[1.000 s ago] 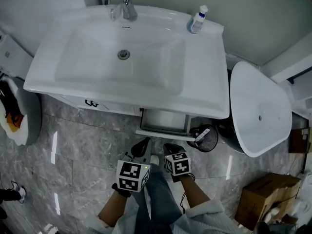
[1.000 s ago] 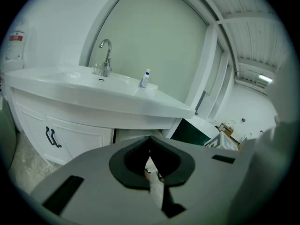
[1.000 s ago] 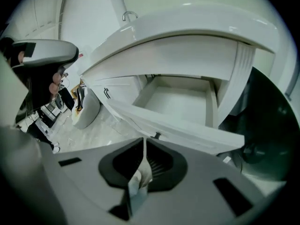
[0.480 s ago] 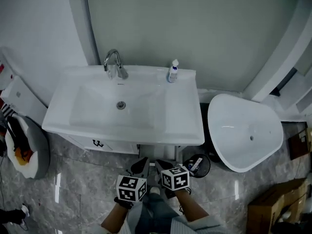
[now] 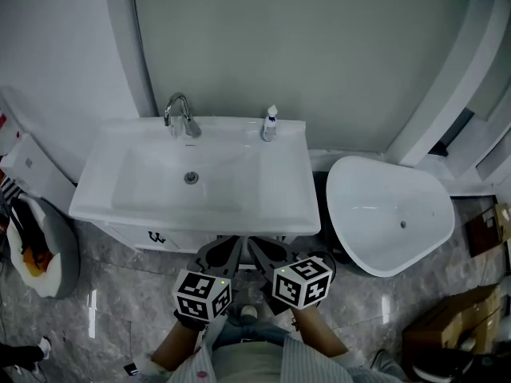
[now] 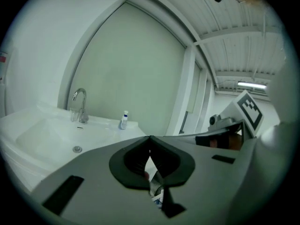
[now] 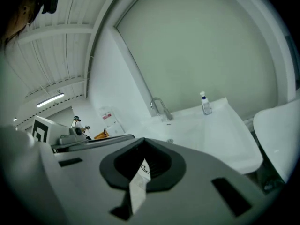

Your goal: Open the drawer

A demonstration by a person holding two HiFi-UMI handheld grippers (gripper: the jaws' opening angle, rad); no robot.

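Collision risk: left gripper [image 6: 150, 137] and right gripper [image 7: 143, 139], fingers shut on nothing, sit lower centre by the sink [image 5: 297, 214] rim; drawer hidden.

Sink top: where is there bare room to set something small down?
Free: the flat ledge right of the basin, in front of the bottle. The basin is bare too. Crowded: the back rim, around the faucet and the bottle.

Grey marble floor [image 5: 120, 294], pale arched wall [image 5: 319, 54] — white washbasin [image 5: 281, 207], white oval tub [image 5: 383, 214] beside
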